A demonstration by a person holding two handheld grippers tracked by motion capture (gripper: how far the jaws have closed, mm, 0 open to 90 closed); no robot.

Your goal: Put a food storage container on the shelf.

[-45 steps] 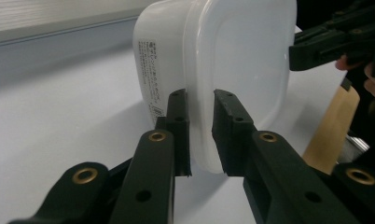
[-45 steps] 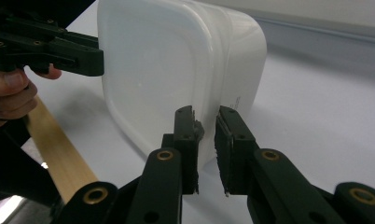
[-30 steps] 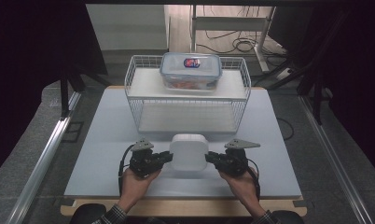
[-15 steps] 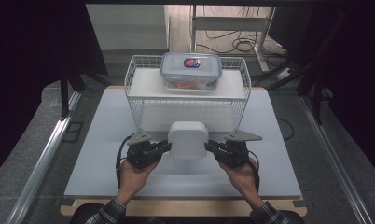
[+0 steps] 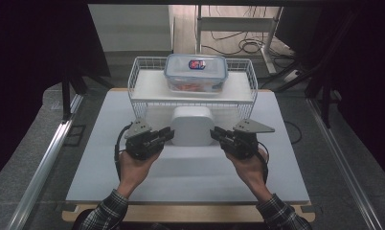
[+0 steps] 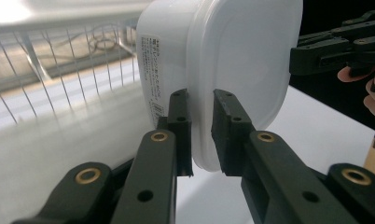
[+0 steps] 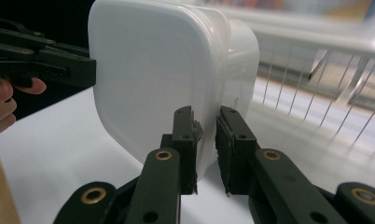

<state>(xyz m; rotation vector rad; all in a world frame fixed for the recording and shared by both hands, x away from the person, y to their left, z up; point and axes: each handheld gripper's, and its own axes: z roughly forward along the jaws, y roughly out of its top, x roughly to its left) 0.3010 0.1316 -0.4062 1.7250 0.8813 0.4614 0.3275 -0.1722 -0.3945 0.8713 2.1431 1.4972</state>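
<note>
I have the white box gripped from both sides, lifted clear of the table near the middle of it, just in front of the wire rack. My left gripper is clamped on the rim at the box's left edge; in the left gripper view the pads pinch the lid's lip. My right gripper is clamped the same way on the right edge. The rack stands along the far edge of the table, and its lower opening lies right behind the box. A clear box with a blue-edged lid sits on the rack's top shelf. Toward the near edge and both side edges the table offers open room.
</note>
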